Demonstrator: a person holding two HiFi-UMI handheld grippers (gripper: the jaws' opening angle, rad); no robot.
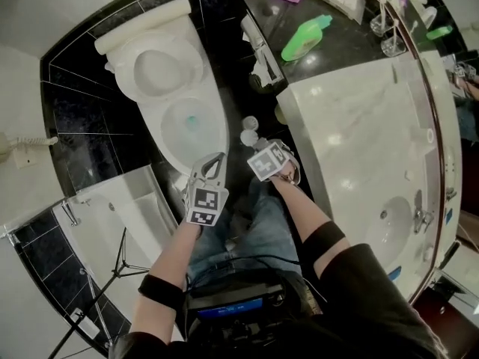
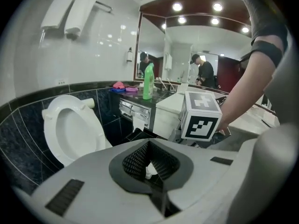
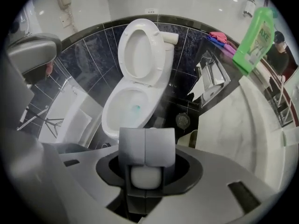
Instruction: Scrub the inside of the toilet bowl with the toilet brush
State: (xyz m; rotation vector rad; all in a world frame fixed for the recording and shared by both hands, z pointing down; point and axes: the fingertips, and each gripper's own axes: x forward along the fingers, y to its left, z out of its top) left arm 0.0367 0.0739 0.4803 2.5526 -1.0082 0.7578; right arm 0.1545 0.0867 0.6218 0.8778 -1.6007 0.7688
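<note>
Toilet bowl (image 1: 174, 129): upper centre-left of head view, seat and lid raised, blue-green patch in the water. Two white round pieces (image 1: 248, 134) on the dark floor (image 1: 233, 88) just right of the bowl; cannot tell if they are the brush. Right gripper (image 3: 146, 146): just below them, pointing down, jaws clamped on a white rounded thing (image 3: 146, 176). Left gripper (image 1: 216, 160): at the bowl's near rim, jaws together, empty. Green bottle (image 1: 303, 40) lies on the bench (image 1: 288, 13), upper right

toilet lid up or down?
Up. The lid stands raised behind the bowl, which is uncovered, with water showing.
</note>
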